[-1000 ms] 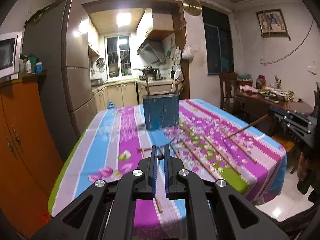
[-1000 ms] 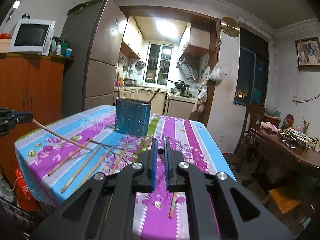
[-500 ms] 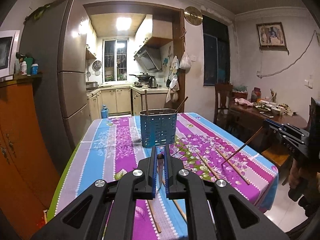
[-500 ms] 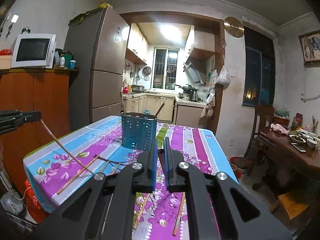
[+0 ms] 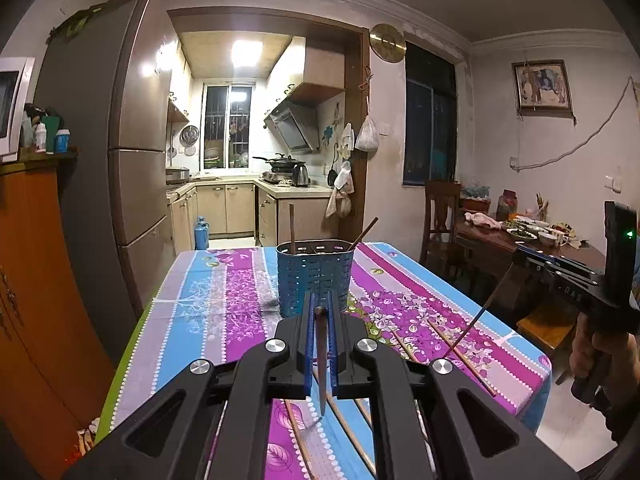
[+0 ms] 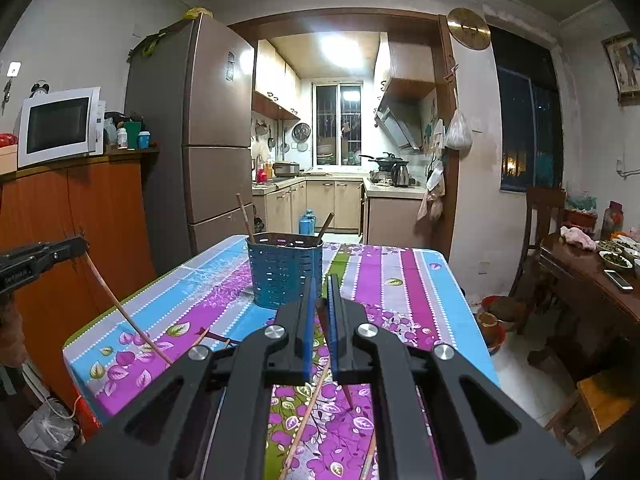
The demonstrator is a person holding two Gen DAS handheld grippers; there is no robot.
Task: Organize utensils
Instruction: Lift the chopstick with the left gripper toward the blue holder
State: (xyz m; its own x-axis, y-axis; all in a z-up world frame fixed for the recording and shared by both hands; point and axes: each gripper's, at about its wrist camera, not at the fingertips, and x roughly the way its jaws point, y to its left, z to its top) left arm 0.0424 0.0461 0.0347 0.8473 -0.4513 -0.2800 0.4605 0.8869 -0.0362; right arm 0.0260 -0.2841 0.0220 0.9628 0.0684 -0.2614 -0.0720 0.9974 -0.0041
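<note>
A blue perforated holder (image 5: 316, 276) (image 6: 284, 272) stands mid-table with two chopsticks in it. My left gripper (image 5: 320, 300) is shut on a brown chopstick (image 5: 321, 360) that hangs down between its fingers above the cloth. The right wrist view shows this gripper (image 6: 82, 246) at the left, its chopstick (image 6: 120, 308) slanting down. My right gripper (image 6: 321, 284) is shut on another chopstick (image 6: 346, 394) whose tip points at the cloth. It appears at the right of the left wrist view (image 5: 518, 256) with that stick (image 5: 480, 316). Several loose chopsticks (image 5: 460, 348) (image 6: 308, 412) lie on the striped floral tablecloth (image 5: 224, 300).
A tall fridge (image 5: 132, 160) and an orange cabinet (image 5: 32, 280) stand left of the table. A dark wooden table (image 6: 592, 280) with dishes and a chair (image 5: 440, 216) stand to the right. A hand (image 5: 600, 356) grips the right tool.
Both grippers have risen with their chopsticks, which now hang steeper, tips off the cloth. The holder sits lower and nearer in both views.
</note>
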